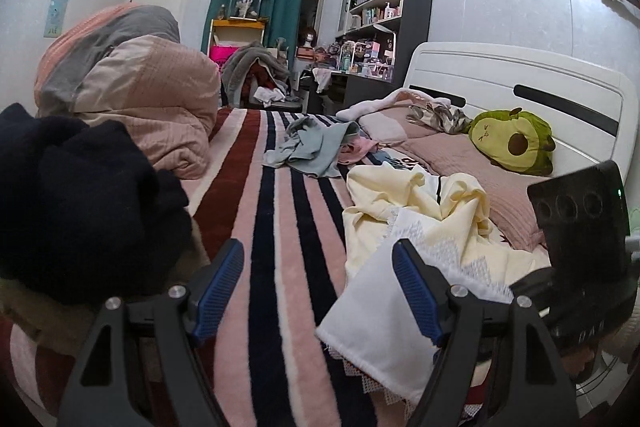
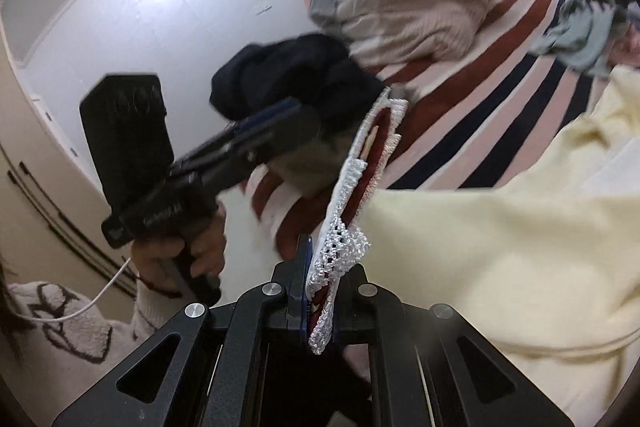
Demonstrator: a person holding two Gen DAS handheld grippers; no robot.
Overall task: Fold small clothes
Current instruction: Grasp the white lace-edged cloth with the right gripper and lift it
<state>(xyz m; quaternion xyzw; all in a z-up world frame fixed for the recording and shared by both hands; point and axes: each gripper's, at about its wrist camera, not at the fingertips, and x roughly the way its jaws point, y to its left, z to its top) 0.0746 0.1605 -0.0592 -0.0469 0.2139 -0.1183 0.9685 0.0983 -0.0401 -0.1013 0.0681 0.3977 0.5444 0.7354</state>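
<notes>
A white garment [image 1: 380, 327] with a lace trim lies at the right of the striped blanket [image 1: 272, 227]. My right gripper [image 2: 316, 267] is shut on the lace edge [image 2: 344, 235], which hangs up from the jaws. My left gripper [image 1: 318, 251] is open over the blanket with nothing between its blue pads [image 1: 218, 291]; its right finger sits over the white cloth. A hand holds that tool [image 2: 256, 143], blurred, in the right wrist view. A cream garment [image 1: 400, 199] [image 2: 500, 227] lies crumpled beside the white one. A dark navy garment [image 1: 80, 195] [image 2: 288, 67] is heaped at the left.
A rolled pink and grey quilt [image 1: 132, 87] fills the bed's far left. A grey-blue garment [image 1: 312, 147] lies mid-bed. Pink pillows [image 1: 480, 167] and an avocado plush [image 1: 516, 143] rest against the white headboard [image 1: 520, 83]. The right tool's black housing [image 1: 576, 223] stands at the right edge.
</notes>
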